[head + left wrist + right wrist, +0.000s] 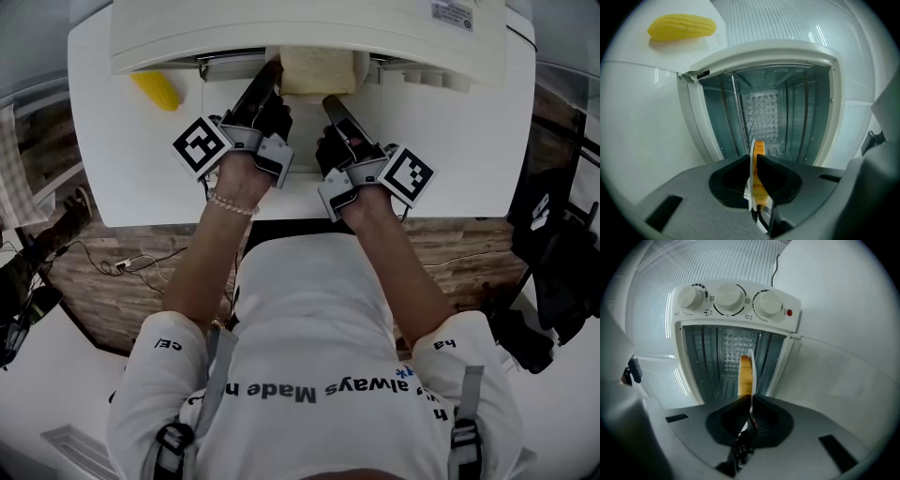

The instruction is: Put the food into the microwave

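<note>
Head view shows the food [319, 70] at twelve o'clock, at the microwave [234, 28] mouth, my left gripper [273, 68] and right gripper [330, 100] each pinching its plate [753, 359] rim, so I should slide it straight in, both sides level.

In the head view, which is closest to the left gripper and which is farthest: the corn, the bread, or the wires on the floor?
1. bread: held by the fingers of the left gripper.
2. corn: on the table, off to its left.
3. wires: down on the floor, below the table's left edge.
</note>
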Demonstrator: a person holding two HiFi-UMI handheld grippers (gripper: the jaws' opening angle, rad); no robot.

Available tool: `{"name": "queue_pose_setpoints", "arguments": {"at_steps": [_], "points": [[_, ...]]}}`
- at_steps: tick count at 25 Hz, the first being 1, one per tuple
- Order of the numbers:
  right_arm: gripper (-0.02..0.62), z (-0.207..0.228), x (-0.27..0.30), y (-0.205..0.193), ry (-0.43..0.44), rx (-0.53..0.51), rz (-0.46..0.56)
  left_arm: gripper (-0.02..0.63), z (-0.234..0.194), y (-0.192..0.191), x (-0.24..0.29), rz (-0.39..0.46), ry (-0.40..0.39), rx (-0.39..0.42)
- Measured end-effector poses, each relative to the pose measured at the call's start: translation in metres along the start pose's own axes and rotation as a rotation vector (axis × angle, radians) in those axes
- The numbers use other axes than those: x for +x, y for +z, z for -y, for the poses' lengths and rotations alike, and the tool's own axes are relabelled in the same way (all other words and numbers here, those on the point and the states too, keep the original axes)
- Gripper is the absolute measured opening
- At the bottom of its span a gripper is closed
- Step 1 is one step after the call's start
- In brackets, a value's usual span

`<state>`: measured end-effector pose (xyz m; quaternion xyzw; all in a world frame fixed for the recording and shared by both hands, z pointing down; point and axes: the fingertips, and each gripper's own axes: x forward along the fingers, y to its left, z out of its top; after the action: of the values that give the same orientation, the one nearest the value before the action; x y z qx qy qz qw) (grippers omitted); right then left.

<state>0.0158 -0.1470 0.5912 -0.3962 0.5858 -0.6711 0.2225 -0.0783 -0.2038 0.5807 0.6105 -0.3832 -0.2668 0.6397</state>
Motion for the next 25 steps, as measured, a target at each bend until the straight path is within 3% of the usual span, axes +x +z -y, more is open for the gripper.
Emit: {"name": "queue_pose_setpoints", "arguments": {"at_steps": [4, 7, 16, 25], "points": [[0.022, 0.003, 0.002, 0.006, -0.009, 0.038, 0.038, 0.096, 0.003, -0.004, -0.005, 0.003, -0.005, 0.018], [0.021, 0.004, 0.007, 0.011, -0.010, 0.049, 0.048, 0.110, 0.003, -0.010, -0.012, -0.002, -0.004, 0.008], [0.022, -0.003, 0.027, 0.021, 0.023, 0.060, 0.038, 0.109, 0.009, -0.035, -0.014, -0.080, -0.026, 0.042], [0.021, -0.008, 0.040, 0.024, 0.038, 0.045, 0.020, 0.040, 0.000, -0.036, 0.013, -0.108, -0.010, 0.038]]}}
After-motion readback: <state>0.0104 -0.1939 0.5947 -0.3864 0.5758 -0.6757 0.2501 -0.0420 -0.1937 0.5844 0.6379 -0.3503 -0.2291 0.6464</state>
